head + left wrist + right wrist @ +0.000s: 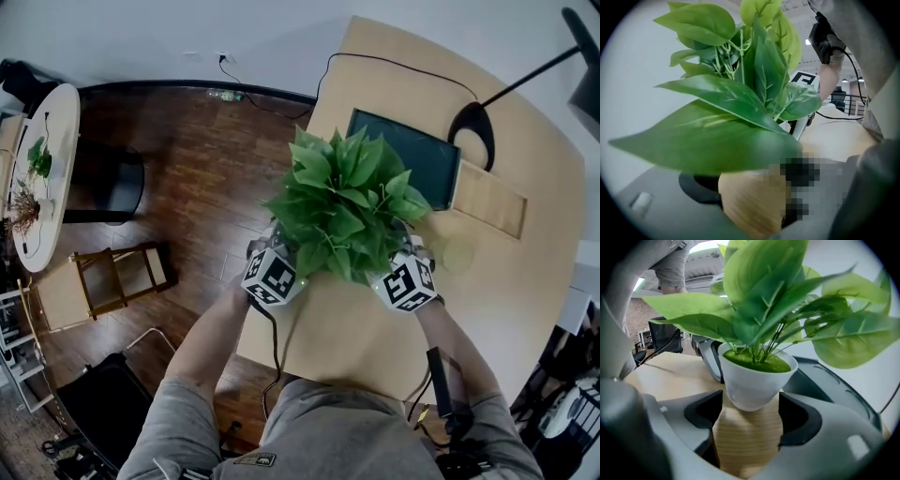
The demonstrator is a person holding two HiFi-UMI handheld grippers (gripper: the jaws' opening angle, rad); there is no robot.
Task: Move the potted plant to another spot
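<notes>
Two wide-open tools flank the potted plant (pixel 345 202) on the wooden table (pixel 525 281), neither pressing it: left gripper (pixel 281 253) at nine o'clock, right gripper (pixel 405 264) at three o'clock.

No word, number or brand can be read anywhere. The only signs are black-and-white square code patterns, without letters, on the left marker cube (pixel 272 275) and the right marker cube (pixel 408 284). A small badge (pixel 255 459) on the person's grey shirt (pixel 328 422) is too small to make out.
</notes>
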